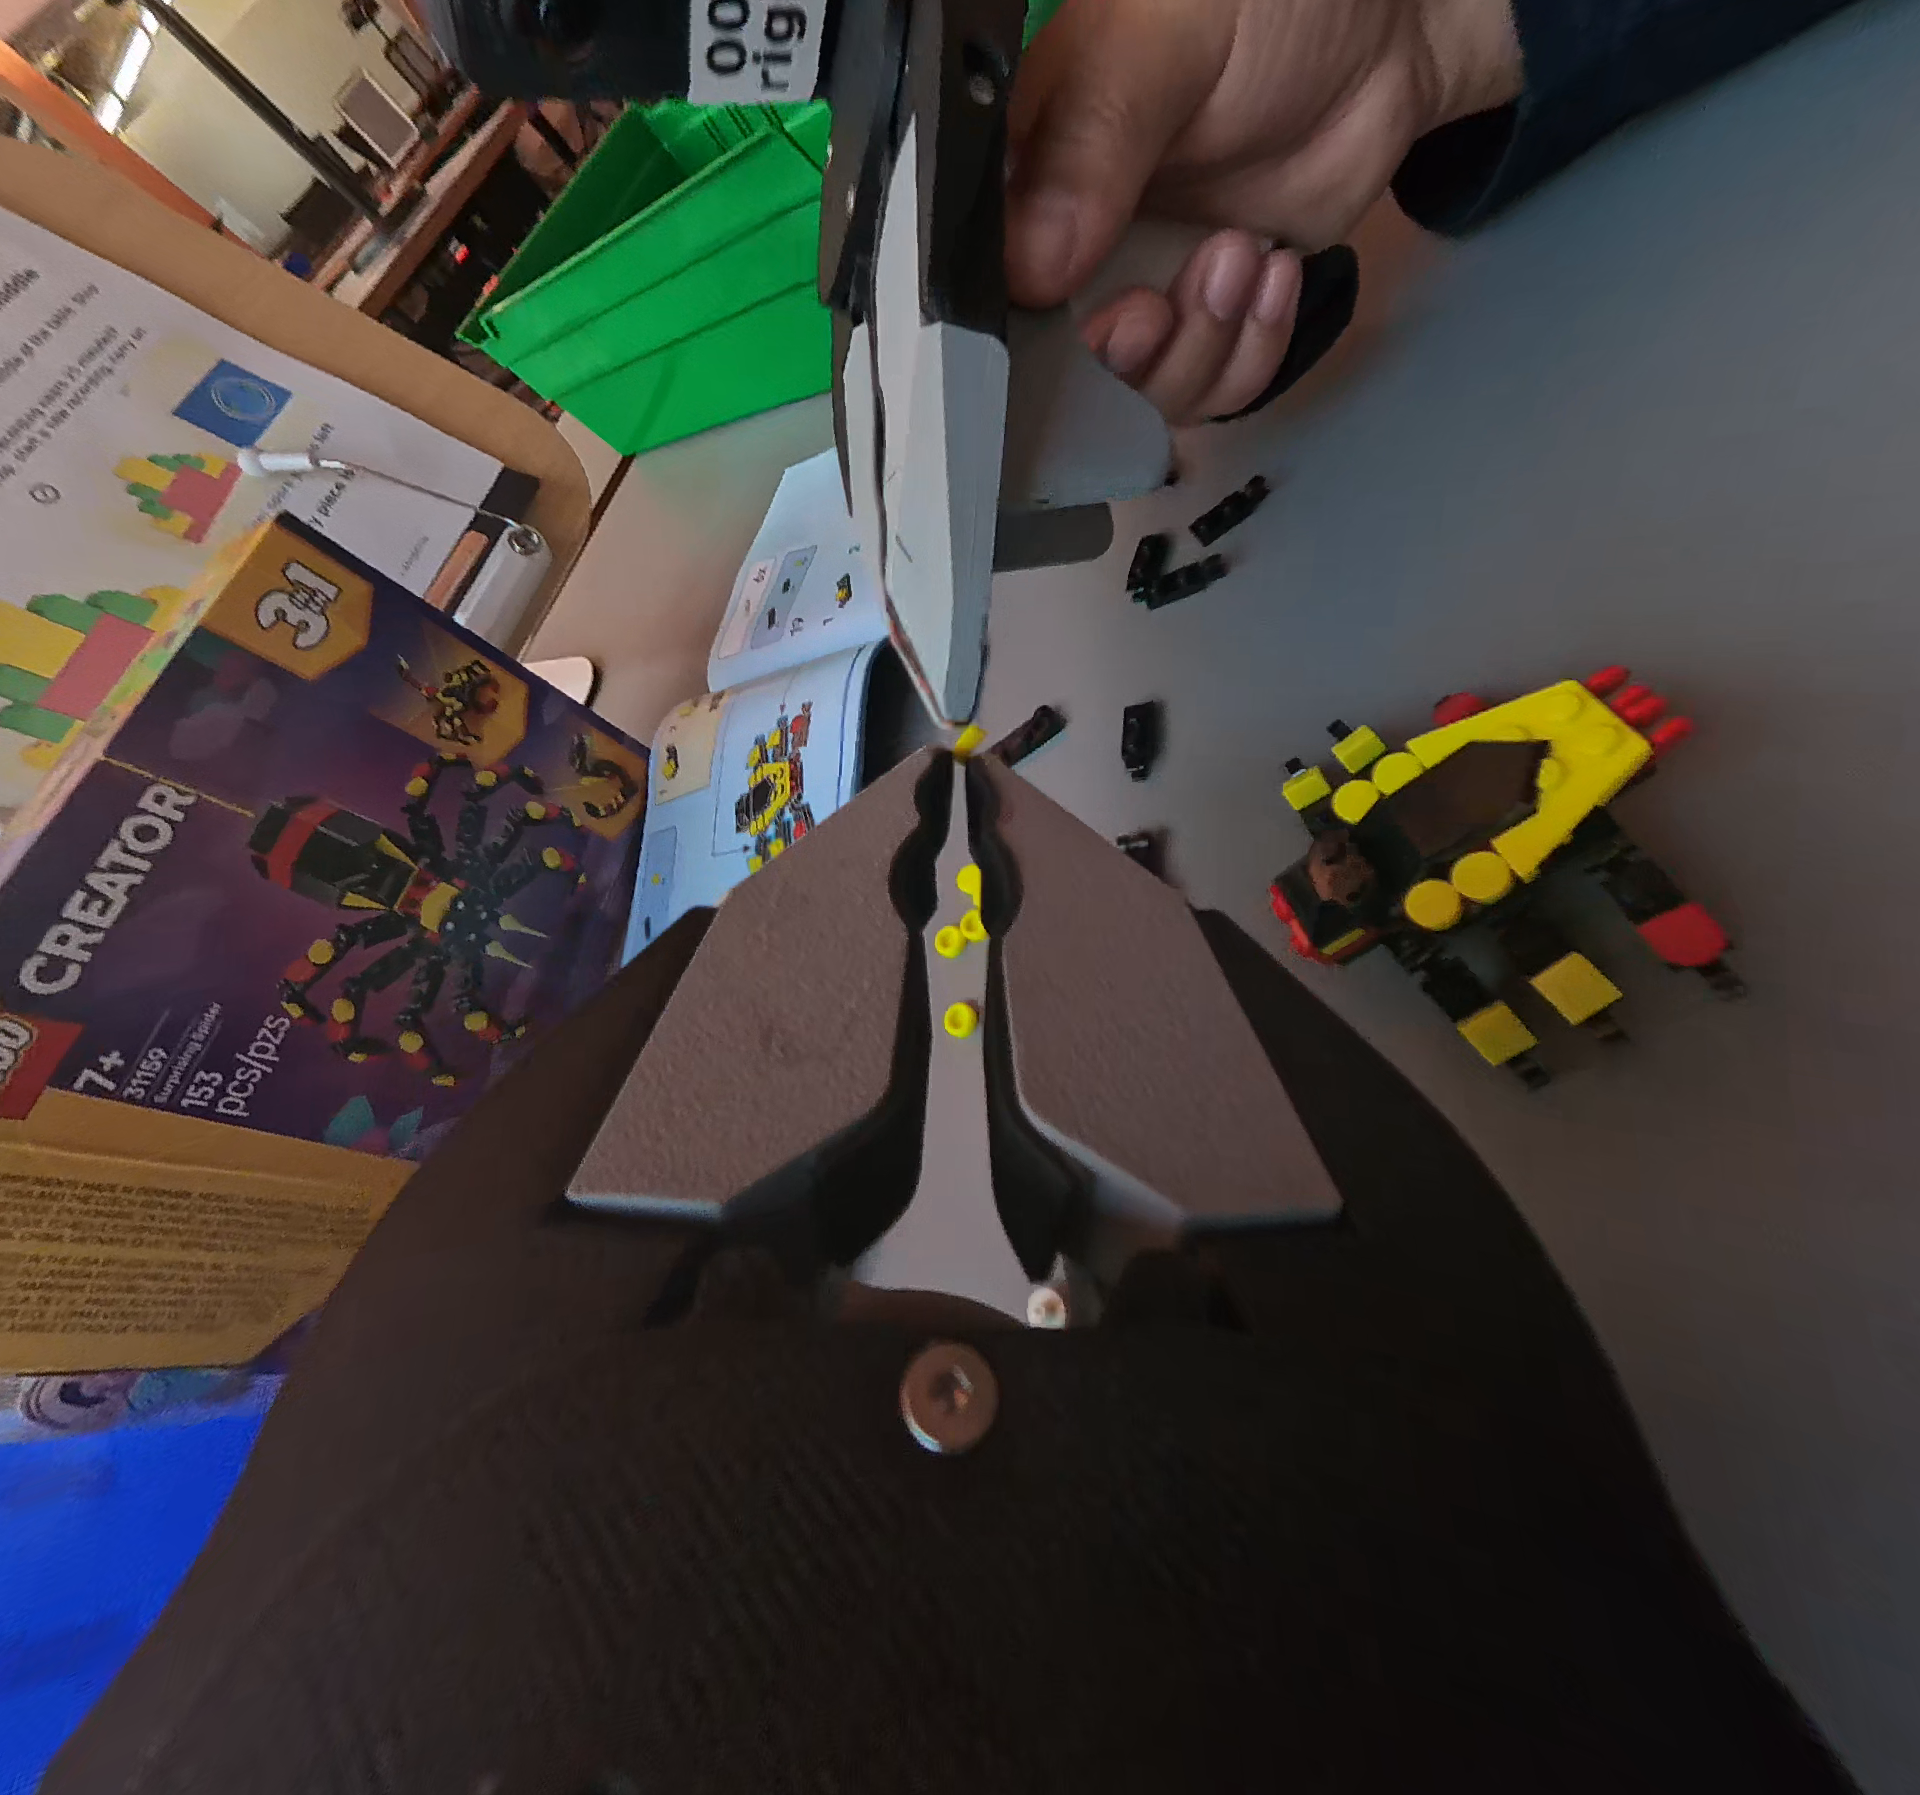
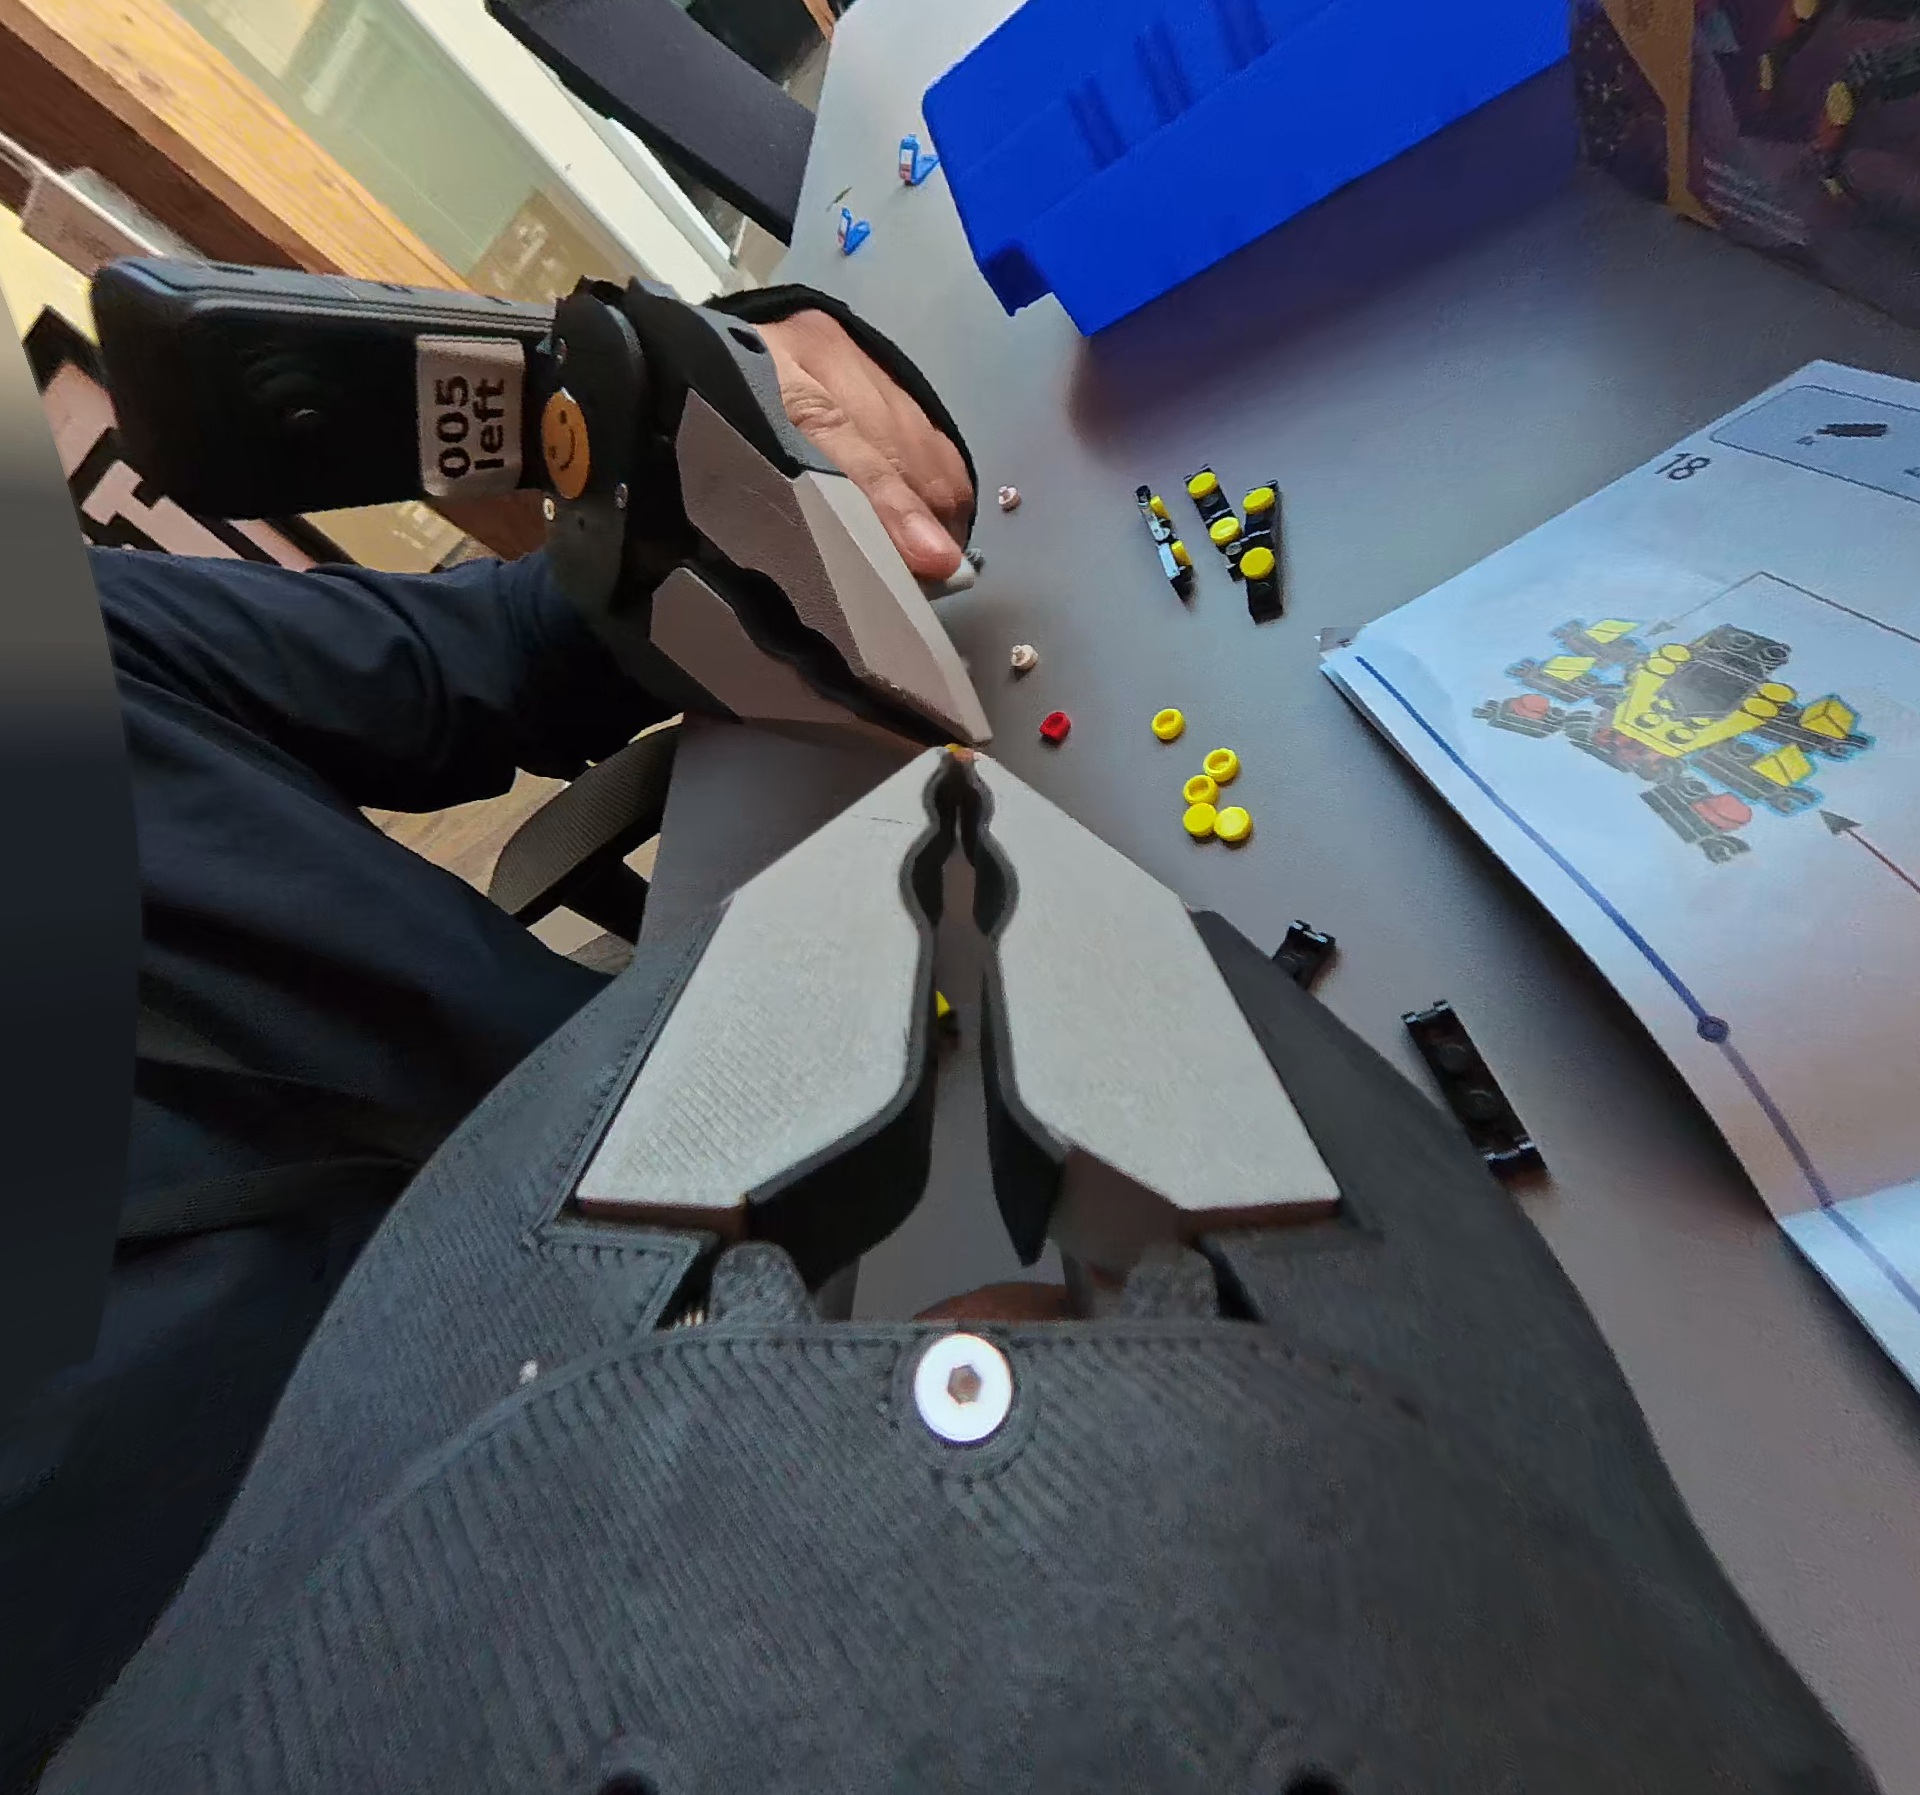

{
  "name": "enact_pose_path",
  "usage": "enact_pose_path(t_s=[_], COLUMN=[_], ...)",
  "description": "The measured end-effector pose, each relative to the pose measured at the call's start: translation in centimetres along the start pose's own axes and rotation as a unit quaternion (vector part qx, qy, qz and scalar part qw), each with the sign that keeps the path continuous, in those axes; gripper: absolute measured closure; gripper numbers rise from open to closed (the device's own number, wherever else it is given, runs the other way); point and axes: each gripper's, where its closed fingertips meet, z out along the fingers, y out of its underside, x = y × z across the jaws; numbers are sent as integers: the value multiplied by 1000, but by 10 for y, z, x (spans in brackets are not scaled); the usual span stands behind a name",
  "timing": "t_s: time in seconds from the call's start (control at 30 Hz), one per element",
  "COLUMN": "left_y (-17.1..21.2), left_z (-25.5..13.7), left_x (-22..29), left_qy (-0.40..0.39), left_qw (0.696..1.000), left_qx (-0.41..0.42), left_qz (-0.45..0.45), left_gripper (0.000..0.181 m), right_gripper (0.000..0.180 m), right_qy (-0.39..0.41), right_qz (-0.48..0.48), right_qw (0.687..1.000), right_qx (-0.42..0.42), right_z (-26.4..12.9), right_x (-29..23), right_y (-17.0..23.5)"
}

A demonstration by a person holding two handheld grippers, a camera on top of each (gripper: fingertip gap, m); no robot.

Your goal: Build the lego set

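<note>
Yellow small piece (image 1: 968, 740) sits pinched between the nearly closed tips of left gripper (image 1: 958, 758) and right gripper (image 2: 961, 755).

On the worktop (image 2: 1351, 415), round studs (image 2: 1216, 795) lie between the booklet (image 2: 1662, 810) and the bin (image 2: 1247, 114) (box (image 1: 312, 862) beside it).

Yellow-and-black model (image 1: 1496, 872), blue bin (image 2: 1268, 104), green bin (image 1: 665, 291).
</note>
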Motion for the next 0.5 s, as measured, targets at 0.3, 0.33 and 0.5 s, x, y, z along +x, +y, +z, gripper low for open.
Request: enact_pose_path(t_s=[0.3,0.33,0.5], left_y=[28,31,24], left_z=[8,7,1], left_x=[8,11,20], left_qy=[84,100,176], left_qw=[974,966,920], left_qx=[-66,-71,-55], left_qz=[-201,-229,-347], left_gripper=[181,181,181], right_gripper=[173,173,164], right_qy=[96,108,182], right_qz=[-139,-178,-375], right_qw=[985,977,902], right_qx=[-34,-45,-113], right_z=[-2,-1,10], right_x=[11,8,-1], right_y=[4,6,22])
